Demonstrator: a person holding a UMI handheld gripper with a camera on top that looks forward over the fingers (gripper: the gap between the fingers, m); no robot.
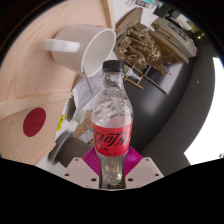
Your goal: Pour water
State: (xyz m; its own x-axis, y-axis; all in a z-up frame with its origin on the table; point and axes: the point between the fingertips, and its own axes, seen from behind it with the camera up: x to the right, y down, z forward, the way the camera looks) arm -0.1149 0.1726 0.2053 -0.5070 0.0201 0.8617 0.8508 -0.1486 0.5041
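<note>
A clear plastic bottle (112,125) with a black cap and a red label stands upright between my fingers. My gripper (112,165) is shut on the bottle's lower part, with the magenta pads (91,160) pressed against both sides below the label. Beyond the bottle, on the pale wooden table (40,75), a white mug (82,47) lies tilted with its mouth toward me. The bottle holds clear liquid.
A pile of brownish crumpled stuff (138,45) sits past the bottle next to a dark round surface (170,100). A red round mark (34,121) shows on the table. Papers (85,95) lie behind the bottle.
</note>
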